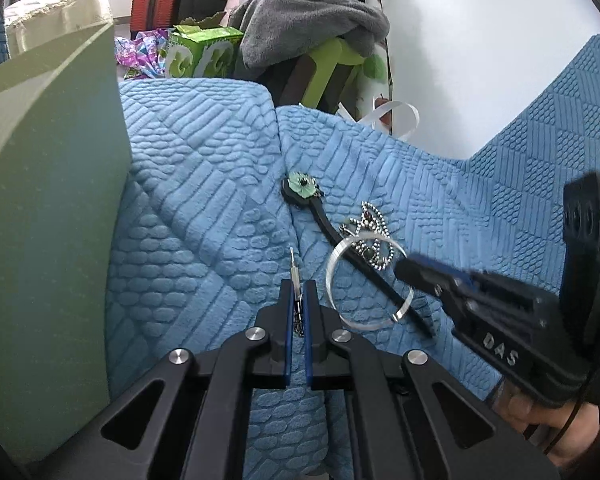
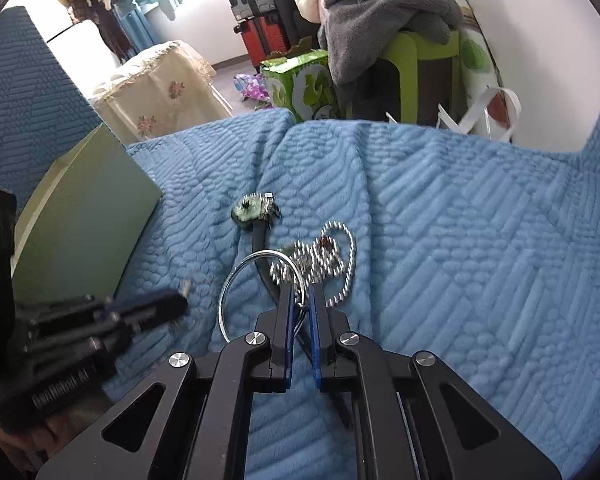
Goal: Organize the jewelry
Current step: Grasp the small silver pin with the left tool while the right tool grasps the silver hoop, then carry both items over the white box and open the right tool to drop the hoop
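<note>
On a blue quilted cover (image 1: 204, 184) lie a silver bangle (image 1: 329, 280), a ball chain (image 1: 370, 205) and a black strap with a green flower-like end (image 1: 300, 185). My left gripper (image 1: 299, 285) is shut on a thin silver piece (image 1: 293, 264) that sticks out past its tips, with a fine chain hanging below. In the right wrist view my right gripper (image 2: 302, 293) is shut on the bangle (image 2: 223, 300), and the ball chain (image 2: 355, 258) bunches at its tips. The strap (image 2: 245, 210) runs beneath both. The left gripper (image 2: 176, 302) is blurred at the left.
A pale green box (image 1: 52, 200) stands close on the left of the cover. Beyond the far edge are a green carton (image 1: 204, 54), a grey blanket on a green stool (image 1: 312, 20) and red suitcases (image 2: 264, 38). A white wall rises on the right.
</note>
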A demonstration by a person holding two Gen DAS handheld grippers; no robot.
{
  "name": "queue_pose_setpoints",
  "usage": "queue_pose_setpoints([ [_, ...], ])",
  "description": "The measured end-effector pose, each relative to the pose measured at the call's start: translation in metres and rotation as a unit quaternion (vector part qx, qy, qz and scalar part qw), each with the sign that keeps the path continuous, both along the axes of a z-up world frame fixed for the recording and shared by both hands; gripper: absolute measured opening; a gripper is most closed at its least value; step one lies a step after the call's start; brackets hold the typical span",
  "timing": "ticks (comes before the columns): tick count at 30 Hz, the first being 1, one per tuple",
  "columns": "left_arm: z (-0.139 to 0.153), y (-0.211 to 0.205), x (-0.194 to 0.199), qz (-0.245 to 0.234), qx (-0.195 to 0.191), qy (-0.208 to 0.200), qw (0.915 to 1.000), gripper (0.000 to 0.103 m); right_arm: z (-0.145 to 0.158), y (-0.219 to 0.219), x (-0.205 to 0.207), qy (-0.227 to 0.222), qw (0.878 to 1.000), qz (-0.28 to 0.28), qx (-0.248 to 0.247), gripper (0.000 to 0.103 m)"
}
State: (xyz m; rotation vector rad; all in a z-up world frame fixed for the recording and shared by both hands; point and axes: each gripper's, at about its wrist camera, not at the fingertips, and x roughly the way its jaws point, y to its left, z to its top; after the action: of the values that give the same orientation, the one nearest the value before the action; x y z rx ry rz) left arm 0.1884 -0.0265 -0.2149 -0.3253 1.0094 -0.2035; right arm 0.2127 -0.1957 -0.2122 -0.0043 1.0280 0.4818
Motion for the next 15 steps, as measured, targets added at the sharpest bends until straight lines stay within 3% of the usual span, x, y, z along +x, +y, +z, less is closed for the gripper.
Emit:
queue_pose_setpoints([
  [5,0.003,0.003,-0.002,-0.001,-0.013,-0.002,0.9999,0.003,0.002,-0.015,-0.017,0.021,1.0,-0.016,0.0,0.005],
  [15,0.029,0.001,-0.01,-0.018,-0.03,-0.02,0.9992,0.003,0.02,-0.015,-0.021,0.004,1.0,-0.024,-0.016,0.005],
])
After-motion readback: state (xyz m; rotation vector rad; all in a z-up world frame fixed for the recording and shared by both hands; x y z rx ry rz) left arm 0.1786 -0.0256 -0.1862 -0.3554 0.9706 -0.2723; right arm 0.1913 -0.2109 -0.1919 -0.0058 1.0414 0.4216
